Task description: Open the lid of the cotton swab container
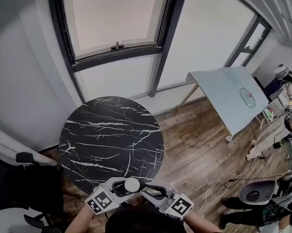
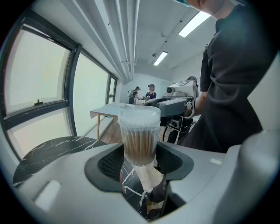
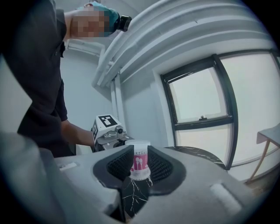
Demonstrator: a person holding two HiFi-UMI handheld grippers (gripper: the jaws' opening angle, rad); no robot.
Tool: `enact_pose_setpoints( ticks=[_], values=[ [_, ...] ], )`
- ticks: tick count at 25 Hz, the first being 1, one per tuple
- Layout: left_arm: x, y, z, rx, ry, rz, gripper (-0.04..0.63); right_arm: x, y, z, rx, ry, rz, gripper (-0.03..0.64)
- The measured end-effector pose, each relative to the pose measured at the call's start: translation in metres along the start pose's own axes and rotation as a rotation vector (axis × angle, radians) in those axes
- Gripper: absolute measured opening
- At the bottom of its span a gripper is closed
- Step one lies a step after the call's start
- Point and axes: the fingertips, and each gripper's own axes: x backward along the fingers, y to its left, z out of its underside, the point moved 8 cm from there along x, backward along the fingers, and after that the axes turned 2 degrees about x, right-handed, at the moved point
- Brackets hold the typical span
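The cotton swab container point(image 1: 132, 185) is found clear of the table top, gripped between the jaws of the left gripper point(image 1: 121, 188). The pads of that gripper are set wide and pressed against the container's clear sides. The white lid point(image 2: 140, 115) is seated on top.

The right gripper point(image 1: 153, 191) is pointed at the container from the opposite side. Its jaws are parted only partway and nothing is clamped in them. The pink-labelled side of the container is seen in the gap just beyond their tips.

Ahead of both tools lies the round black marble table point(image 1: 110, 134). Its near edge lies under the jaw tips and its far edge close to the wall below the window point(image 1: 115, 23). Open wooden floor point(image 1: 196, 150) is noted to the right of the right gripper, bounded further out by a slanted glass-topped desk point(image 1: 227, 93) and loose cables point(image 1: 235, 178). To the left of the left gripper, a dark chair point(image 1: 28, 184) is placed near the table rim.

In the head view, the rear of both tools is cut off by the lower frame edge and covered by the operator's head. The container's body is hidden there beneath its lid. Whether the right pads graze the container cannot be determined.
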Motion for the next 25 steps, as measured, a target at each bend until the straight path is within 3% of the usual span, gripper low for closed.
enact_pose_setpoints(
  ticks=[8,13,25],
  values=[
    [-0.004,-0.005,0.0,-0.06,-0.015,0.038,0.239,-0.003,0.009,0.0,0.018,0.012,-0.059,0.225],
    [-0.013,-0.014,0.004,-0.128,0.032,0.072,0.239,-0.001,0.012,0.002,0.041,0.032,-0.054,0.241],
    [-0.019,-0.028,-0.002,-0.164,0.028,0.147,0.239,-0.002,0.021,0.002,0.091,0.052,-0.061,0.241]
  ],
)
